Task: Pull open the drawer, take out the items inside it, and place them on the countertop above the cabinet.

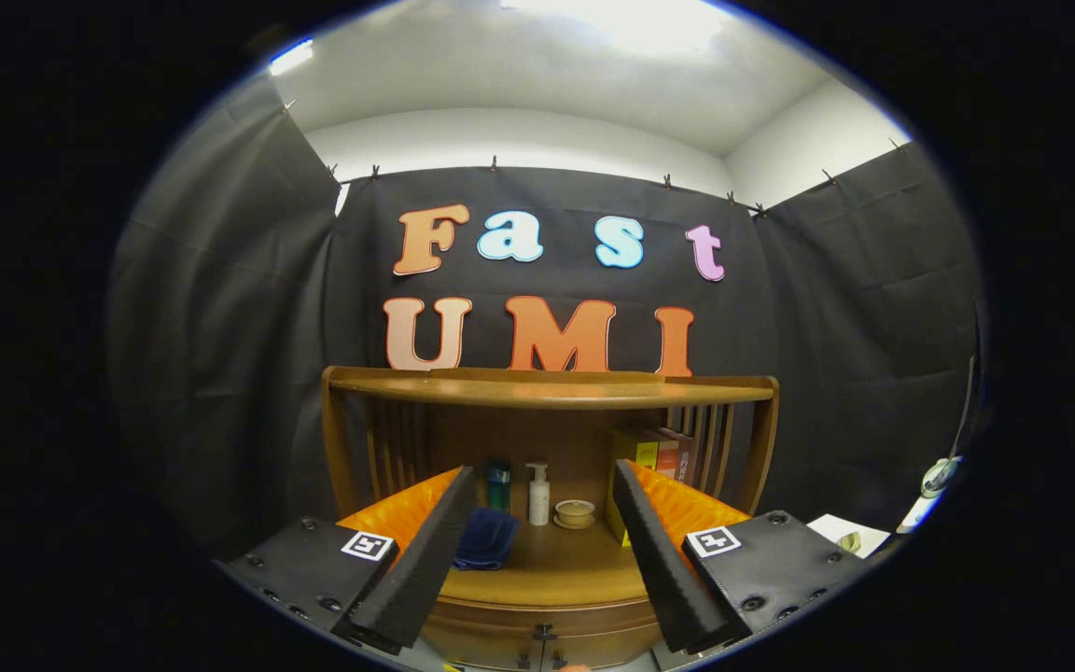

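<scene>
The gripper (545,485) is held in front of a wooden cabinet (551,597), its two fingers spread wide apart with nothing between the pads. The left finger (421,560) runs forward to a point just beside a folded dark blue cloth (486,539), which lies on the countertop (556,565) at its left side. Immediately behind the cloth stands a teal bottle (498,483), upright against the cabinet's back panel. To its right, near the middle of the countertop, stands a white pump bottle (538,495), also upright. Just beside that sits a small round dish (575,513), tan in colour, resting flat on the wood. Further right, a yellow box (633,453) and several upright books (673,455) stand together at the right end of the countertop, partly hidden by the right finger (663,560). A curved upper shelf (551,390) spans the unit above all of these, carried on slatted side frames. Below the countertop's front edge, the drawer (547,621) is seen as a closed front flush with the cabinet, with a small dark handle (544,633) at its centre, lying between the two fingers and below their tips. The drawer's contents cannot be seen. At the far right, beyond the cabinet, a white sheet (844,532) lies on a lower surface.
</scene>
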Available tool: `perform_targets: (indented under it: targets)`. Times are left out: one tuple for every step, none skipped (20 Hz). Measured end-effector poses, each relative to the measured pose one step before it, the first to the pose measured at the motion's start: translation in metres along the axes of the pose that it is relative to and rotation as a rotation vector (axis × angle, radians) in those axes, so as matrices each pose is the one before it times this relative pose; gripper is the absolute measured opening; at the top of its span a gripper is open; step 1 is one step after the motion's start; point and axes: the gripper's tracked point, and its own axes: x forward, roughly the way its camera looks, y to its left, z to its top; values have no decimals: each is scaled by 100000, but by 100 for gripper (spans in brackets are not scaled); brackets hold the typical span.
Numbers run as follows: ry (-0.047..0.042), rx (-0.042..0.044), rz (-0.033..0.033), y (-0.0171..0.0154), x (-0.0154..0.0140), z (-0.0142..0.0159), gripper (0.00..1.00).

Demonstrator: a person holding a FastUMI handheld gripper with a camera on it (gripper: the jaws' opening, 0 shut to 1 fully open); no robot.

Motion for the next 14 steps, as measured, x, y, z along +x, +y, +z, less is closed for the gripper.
perform_targets:
  targets:
    - [247,541,-193,-97,-49,-741,98]
    - [287,524,-280,-63,94,-885,98]
    - [252,560,-127,-77,-157,-1033,98]
    - [397,426,579,162,18,-1088,98]
    - [284,191,304,82,-135,-1181,98]
    - [-85,180,130,40,-67,-1182,98]
    - [-104,147,64,30,-160,-1255,98]
    - [211,103,187,77,-125,-1459,98]
    - [609,-278,298,145,-102,-1743,98]
    - [1239,-681,-46,7,82,-1790,98]
    - [1381,-1144,-574,-152,-46,-1706,98]
    - [1206,-1028,-906,-218,8,-1701,98]
    - [1033,-245,-709,-195,-166,-1640,98]
    - [915,923,-102,-74,-5,-1667,98]
